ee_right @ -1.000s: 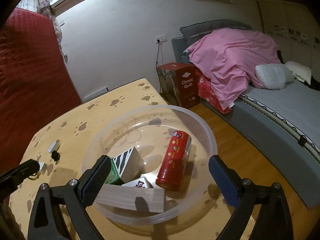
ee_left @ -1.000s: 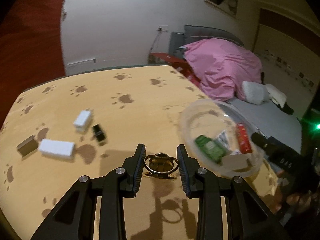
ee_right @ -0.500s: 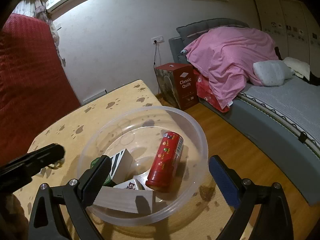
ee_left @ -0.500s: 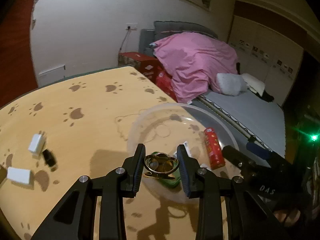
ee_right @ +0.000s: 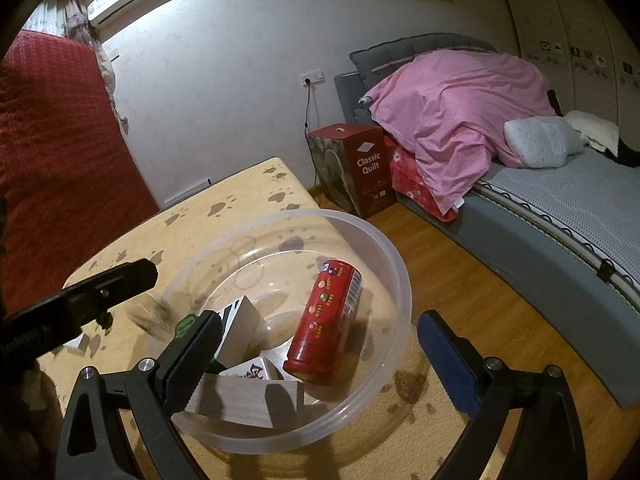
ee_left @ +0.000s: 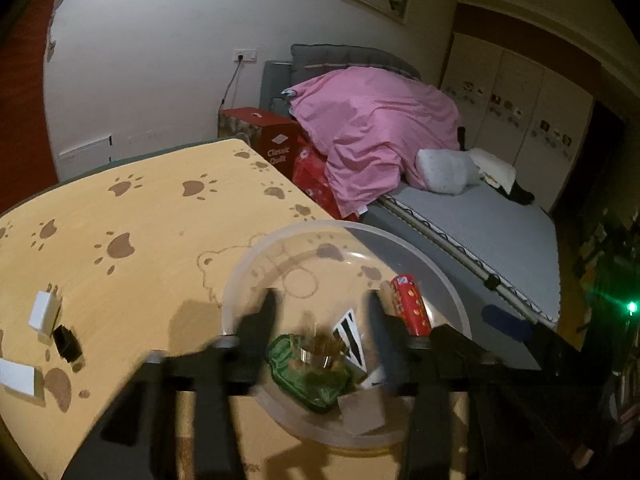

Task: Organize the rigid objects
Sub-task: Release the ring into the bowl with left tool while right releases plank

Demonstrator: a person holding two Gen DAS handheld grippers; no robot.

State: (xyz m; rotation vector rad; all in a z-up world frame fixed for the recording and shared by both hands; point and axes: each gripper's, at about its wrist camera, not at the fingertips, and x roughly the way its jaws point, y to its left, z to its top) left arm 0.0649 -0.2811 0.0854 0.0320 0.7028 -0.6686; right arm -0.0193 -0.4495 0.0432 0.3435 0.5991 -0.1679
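From the left wrist, the left claw [ee_left: 320, 320] had just been opening over the clear bowl [ee_left: 240, 280], the blurred metal ring piece [ee_left: 320, 350] loose between its fingers; best to pull back level. From the right wrist, the right claw [ee_right: 316, 344] stood wide apart, empty, straddling the bowl.

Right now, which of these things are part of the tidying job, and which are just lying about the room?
Part of the job:
- clear bowl
- red can in it
- green item in it
- brass ring piece, between the left gripper's just-opened jaws
- white blocks, black piece on the table

Just lying about:
- pink quilt
- red box
- pillow
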